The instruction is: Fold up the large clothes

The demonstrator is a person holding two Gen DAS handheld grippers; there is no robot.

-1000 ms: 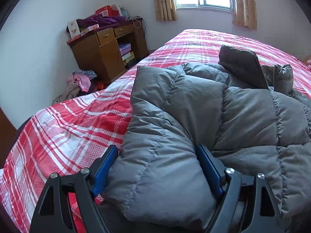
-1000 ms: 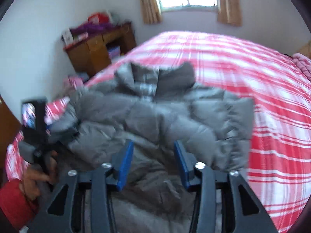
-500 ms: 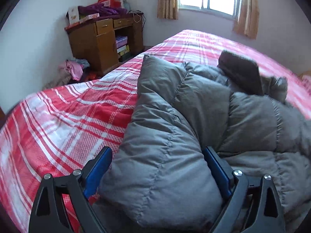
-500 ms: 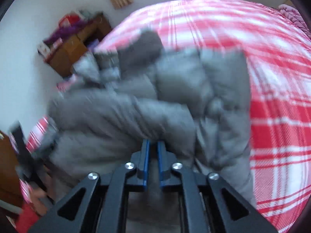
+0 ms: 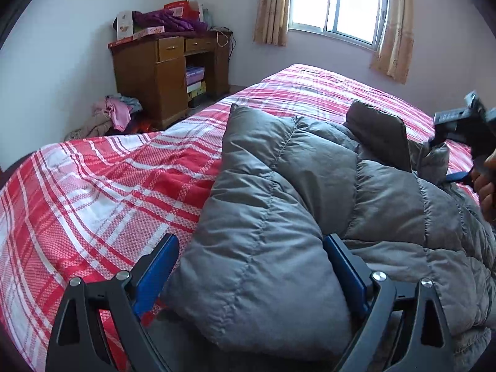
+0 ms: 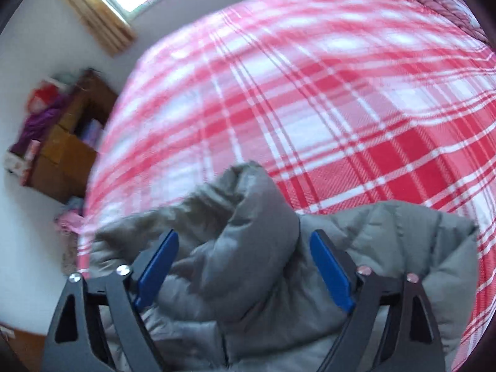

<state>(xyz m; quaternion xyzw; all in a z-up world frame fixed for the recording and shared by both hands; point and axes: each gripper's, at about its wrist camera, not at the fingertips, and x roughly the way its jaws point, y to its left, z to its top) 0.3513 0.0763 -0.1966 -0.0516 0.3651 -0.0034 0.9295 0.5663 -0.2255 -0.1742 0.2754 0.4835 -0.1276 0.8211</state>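
Observation:
A grey quilted puffer jacket (image 5: 310, 186) lies on the red and white plaid bed (image 5: 108, 192), with one thick folded panel laid over its body. My left gripper (image 5: 250, 238) is open wide around the near end of that panel. A thin strip of bedsheet shows beside its left pad. My right gripper (image 6: 245, 234) is at the jacket's far side, jaws opening. A rolled grey part of the jacket (image 6: 248, 217) lies between its blue pads (image 6: 158, 263), which stand apart from it. In the left wrist view a hand (image 5: 486, 186) holds that gripper at the right edge.
A wooden desk (image 5: 167, 74) with boxes and purple cloth on top stands against the far wall. A heap of clothes (image 5: 111, 114) lies on the floor beside it. A curtained window (image 5: 338, 3) is behind the bed. The plaid sheet (image 6: 341, 93) stretches beyond the jacket.
My right gripper swung across the jacket to its far side and rolled. Its jaws closed to a slit, then spread wide. My left gripper stayed around the folded panel and opened slightly.

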